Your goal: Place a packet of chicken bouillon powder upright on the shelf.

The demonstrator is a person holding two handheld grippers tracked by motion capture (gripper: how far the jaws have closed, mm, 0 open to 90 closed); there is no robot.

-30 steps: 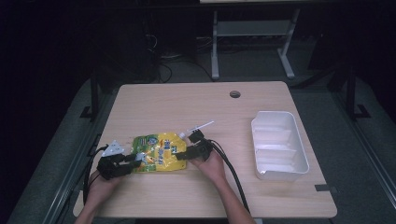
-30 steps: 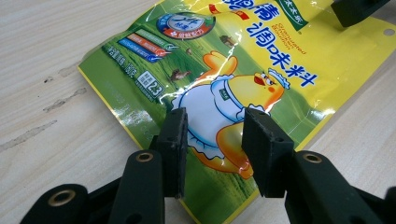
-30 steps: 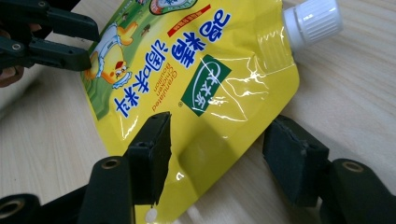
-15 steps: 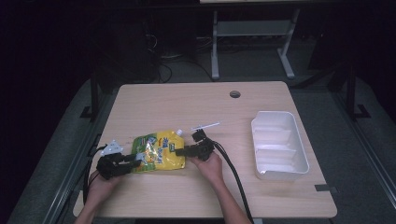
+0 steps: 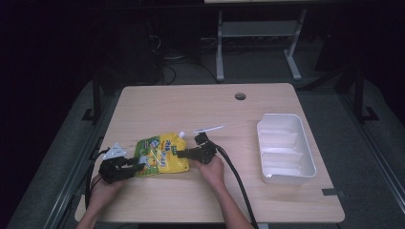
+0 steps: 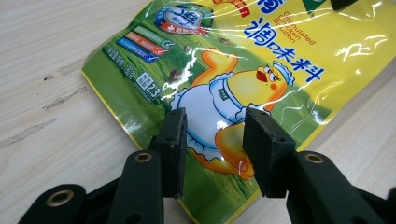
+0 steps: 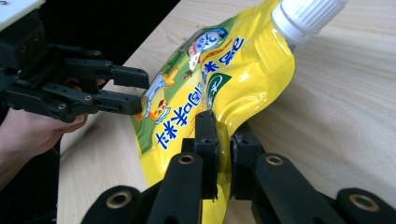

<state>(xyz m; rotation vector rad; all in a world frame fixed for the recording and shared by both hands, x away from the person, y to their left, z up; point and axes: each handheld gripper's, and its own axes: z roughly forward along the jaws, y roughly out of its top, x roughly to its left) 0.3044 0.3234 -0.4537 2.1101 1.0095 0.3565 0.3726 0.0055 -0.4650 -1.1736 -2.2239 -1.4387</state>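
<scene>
A yellow-and-green spouted pouch (image 5: 160,155) with a cartoon chick lies flat on the wooden table (image 5: 191,105), its white cap (image 5: 181,134) pointing away from me. My right gripper (image 5: 180,153) has just been closing its jaws and is shut on the pouch's right edge; the right gripper view shows the yellow foil (image 7: 224,79) pinched at the gripper (image 7: 224,126). My left gripper (image 5: 138,162) reaches over the pouch's left end. In its own view that gripper (image 6: 212,116) stands with jaws apart above the printed chick (image 6: 261,56), not pinching it.
A white divided tray (image 5: 286,179) sits at the table's right side. A thin white strip (image 5: 208,129) lies just beyond the right gripper. A round cable hole (image 5: 240,96) is near the far edge. The left hand is close to the table's left edge.
The pouch lies a little flatter and its right edge is now caught in the right gripper. Both hands have kept their places.
</scene>
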